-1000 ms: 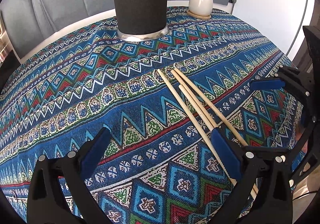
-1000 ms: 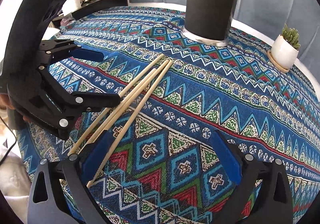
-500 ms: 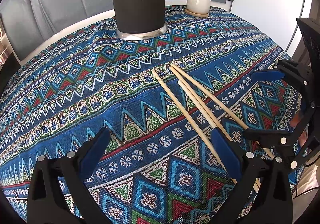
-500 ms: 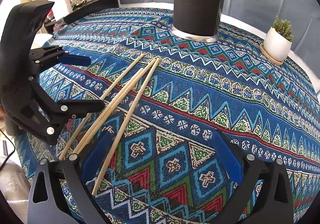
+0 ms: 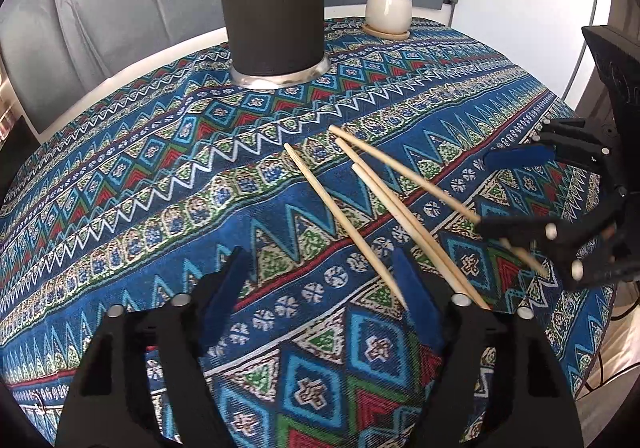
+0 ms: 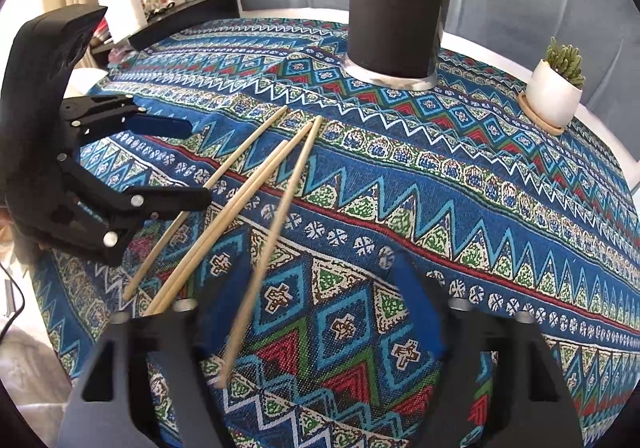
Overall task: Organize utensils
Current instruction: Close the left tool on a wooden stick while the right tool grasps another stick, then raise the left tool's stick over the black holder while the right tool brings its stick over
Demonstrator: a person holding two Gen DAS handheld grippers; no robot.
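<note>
From my left wrist camera I see the left gripper [image 5: 320,288] low over the blue, red and green patterned tablecloth [image 5: 160,168], its blue-padded jaws closing; one pale wooden chopstick [image 5: 344,224] runs down towards the inner face of the right-side pad, but I cannot tell whether that pad touches it, and only cloth lies in the gap. Three more pale wooden chopsticks [image 5: 404,204] lie fanned just beside it on the cloth, their far ends pointing towards the tall black cylindrical utensil holder with a shiny metal base [image 5: 272,4], which stands upright well apart near the far edge of the table. A small green succulent in a white pot on a wooden saucer [image 5: 388,12] sits to the right of the holder. At the right edge the right gripper [image 5: 516,192] hangs over the outermost chopstick, which passes under its lower finger. From my right wrist camera, the right gripper [image 6: 320,296] has its jaws closing with one blurred chopstick [image 6: 272,236] slanting between the pads, close to the left-side one; I cannot tell whether either pad presses on it. The other three chopsticks [image 6: 236,204] lie to the left on the tablecloth [image 6: 480,188]. The left gripper [image 6: 196,164] shows at the left, its fingers apart over the sticks. The utensil holder [image 6: 400,8] and the potted succulent [image 6: 556,88] stand beyond
</note>
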